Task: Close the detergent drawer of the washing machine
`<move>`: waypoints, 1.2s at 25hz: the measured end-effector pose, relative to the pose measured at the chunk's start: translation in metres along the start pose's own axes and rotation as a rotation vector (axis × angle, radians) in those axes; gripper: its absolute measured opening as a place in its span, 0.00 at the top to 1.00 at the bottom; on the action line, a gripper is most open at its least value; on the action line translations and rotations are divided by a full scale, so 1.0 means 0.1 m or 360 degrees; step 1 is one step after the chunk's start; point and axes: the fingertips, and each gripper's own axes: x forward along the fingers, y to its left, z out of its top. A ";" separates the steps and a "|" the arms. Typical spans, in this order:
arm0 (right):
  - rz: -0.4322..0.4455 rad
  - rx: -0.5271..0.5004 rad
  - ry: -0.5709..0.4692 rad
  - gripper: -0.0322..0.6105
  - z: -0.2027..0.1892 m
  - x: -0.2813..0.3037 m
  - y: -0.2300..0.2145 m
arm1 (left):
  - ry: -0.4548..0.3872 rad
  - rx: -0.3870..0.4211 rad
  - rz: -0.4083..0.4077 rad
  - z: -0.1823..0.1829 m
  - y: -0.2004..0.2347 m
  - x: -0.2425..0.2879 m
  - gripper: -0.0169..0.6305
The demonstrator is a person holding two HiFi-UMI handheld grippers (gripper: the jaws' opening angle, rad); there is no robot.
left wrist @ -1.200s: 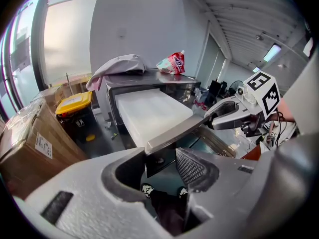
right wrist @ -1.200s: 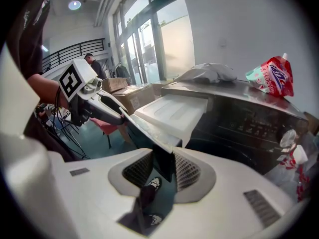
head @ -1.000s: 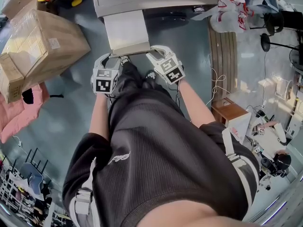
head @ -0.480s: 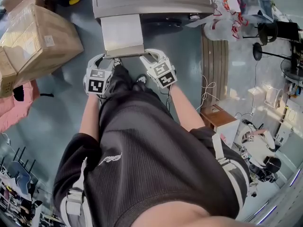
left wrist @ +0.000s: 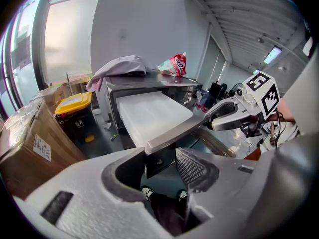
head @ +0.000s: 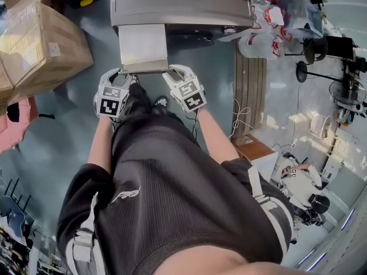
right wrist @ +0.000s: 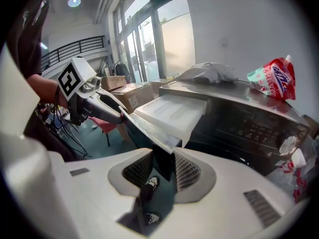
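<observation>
The washing machine (head: 183, 4) stands at the top of the head view, and its white detergent drawer (head: 143, 47) is pulled out toward me. The drawer ends in a grey front panel (head: 144, 67). My left gripper (head: 121, 73) has its jaws closed on that panel's left end, seen close up in the left gripper view (left wrist: 160, 161). On the panel's right end sits my right gripper (head: 172, 70), with the panel's edge pinched between its ribbed pads (right wrist: 163, 166). Each gripper view shows the other gripper at the far end of the panel.
Cardboard boxes (head: 40, 33) and a pink cloth (head: 11, 128) lie at the left. Plastic bags (head: 261, 33) and wooden planks (head: 249, 90) are at the right. A grey cloth (right wrist: 207, 72) and a red-white pouch (right wrist: 271, 78) rest on the machine. The person's legs stand below the drawer.
The head view has drifted, so the scene sits further left and lower. Both grippers stay on the drawer's front panel, and the drawer shows no clear movement.
</observation>
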 end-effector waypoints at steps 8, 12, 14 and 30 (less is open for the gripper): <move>-0.0018 -0.0011 -0.0020 0.76 0.07 0.04 -0.05 | -0.0001 -0.0004 0.0002 0.03 0.05 0.02 0.67; 0.0001 -0.0004 0.0010 0.76 0.06 0.06 -0.06 | 0.0010 -0.0003 -0.0008 0.06 0.07 0.04 0.67; -0.0006 -0.0007 0.0006 0.76 0.09 0.07 -0.09 | 0.0013 -0.0005 -0.0011 0.07 0.09 0.05 0.67; -0.0015 -0.0021 -0.0017 0.76 0.26 0.16 -0.23 | 0.0016 -0.0012 -0.0009 0.21 0.20 0.14 0.67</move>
